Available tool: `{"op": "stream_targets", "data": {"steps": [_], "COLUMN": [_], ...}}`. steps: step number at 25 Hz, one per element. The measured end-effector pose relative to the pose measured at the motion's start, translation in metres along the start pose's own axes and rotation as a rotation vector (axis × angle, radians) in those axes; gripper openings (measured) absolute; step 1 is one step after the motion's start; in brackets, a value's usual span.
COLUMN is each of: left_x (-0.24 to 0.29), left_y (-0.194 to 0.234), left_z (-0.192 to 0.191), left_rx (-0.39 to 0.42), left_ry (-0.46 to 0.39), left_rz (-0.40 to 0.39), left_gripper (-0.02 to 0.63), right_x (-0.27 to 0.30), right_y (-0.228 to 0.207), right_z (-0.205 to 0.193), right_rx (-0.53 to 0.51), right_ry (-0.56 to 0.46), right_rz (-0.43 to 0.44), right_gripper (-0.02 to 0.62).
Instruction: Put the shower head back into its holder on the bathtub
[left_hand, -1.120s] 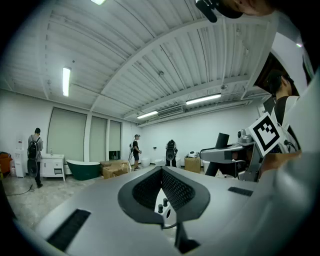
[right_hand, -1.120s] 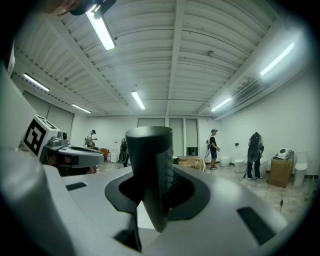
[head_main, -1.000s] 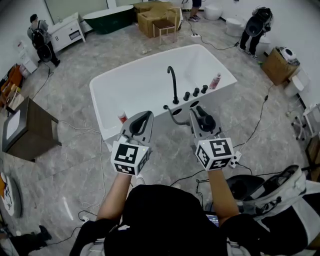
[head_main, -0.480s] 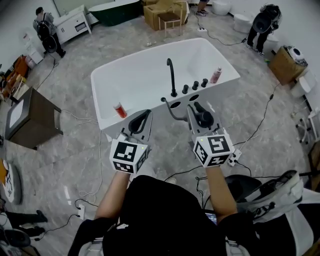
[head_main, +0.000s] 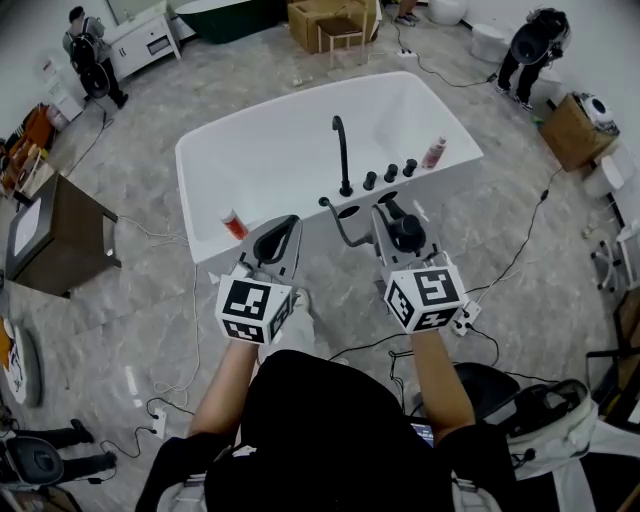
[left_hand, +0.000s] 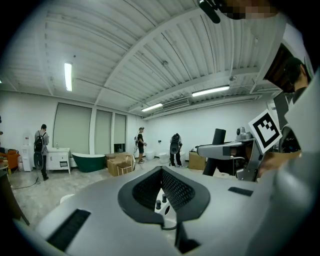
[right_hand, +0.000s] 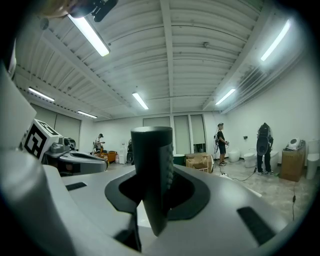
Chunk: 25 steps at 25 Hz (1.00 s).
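The white bathtub (head_main: 200, 190) lies straight ahead, with a black faucet (head_main: 341, 155) and three knobs (head_main: 391, 173) on its near deck. Beside them are two dark holder openings (head_main: 350, 211). My right gripper (head_main: 392, 215) is shut on the black shower head (head_main: 406, 233), just short of the deck. Its handle stands upright between the jaws in the right gripper view (right_hand: 152, 170). The hose (head_main: 340, 228) curves from the deck toward it. My left gripper (head_main: 288, 222) hovers at the tub's near rim, shut and empty, with only the tub deck showing through its jaws (left_hand: 161, 172).
A red bottle (head_main: 232, 223) and a pink bottle (head_main: 433, 155) stand on the tub rim. A brown cabinet (head_main: 55, 240) is at left. Cables and a power strip (head_main: 468, 315) lie on the floor at right. Cardboard boxes (head_main: 572, 130) and people stand further off.
Both grippers have moved forward and slightly down toward the tub's near rim. The right gripper still holds the shower head; the left remains empty.
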<state>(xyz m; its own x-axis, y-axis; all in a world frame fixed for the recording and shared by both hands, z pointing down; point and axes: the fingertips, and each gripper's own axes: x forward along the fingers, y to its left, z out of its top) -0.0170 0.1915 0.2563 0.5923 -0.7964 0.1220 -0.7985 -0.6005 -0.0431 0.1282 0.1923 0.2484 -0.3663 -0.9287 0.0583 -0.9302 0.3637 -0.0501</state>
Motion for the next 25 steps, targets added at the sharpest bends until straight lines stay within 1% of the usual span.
{"op": "stream_targets", "data": {"steps": [4, 7, 12, 17, 21, 25], "left_x": [0.031, 0.055, 0.095, 0.131, 0.156, 0.181], "left_y": [0.026, 0.051, 0.111, 0.162, 0.196, 0.216], "left_z": [0.003, 0.006, 0.01, 0.013, 0.007, -0.004], "left_rx": [-0.019, -0.047, -0.065, -0.085, -0.104, -0.115], "left_ry": [-0.001, 0.022, 0.005, 0.006, 0.019, 0.039], "left_rz": [-0.007, -0.012, -0.019, -0.034, -0.054, -0.086], "left_gripper": [0.015, 0.015, 0.015, 0.015, 0.015, 0.015], "right_x": [0.04, 0.079, 0.152, 0.212, 0.253, 0.283], "right_y": [-0.008, -0.013, -0.013, -0.012, -0.014, -0.022], "right_z": [0.002, 0.004, 0.011, 0.017, 0.012, -0.004], "right_rx": [-0.007, -0.013, -0.022, -0.028, -0.032, -0.027], "right_ry": [0.011, 0.017, 0.027, 0.04, 0.067, 0.104], "right_rz": [0.007, 0.013, 0.023, 0.018, 0.001, -0.03], "right_gripper": [0.102, 0.101, 0.101, 0.101, 0.101, 0.101]}}
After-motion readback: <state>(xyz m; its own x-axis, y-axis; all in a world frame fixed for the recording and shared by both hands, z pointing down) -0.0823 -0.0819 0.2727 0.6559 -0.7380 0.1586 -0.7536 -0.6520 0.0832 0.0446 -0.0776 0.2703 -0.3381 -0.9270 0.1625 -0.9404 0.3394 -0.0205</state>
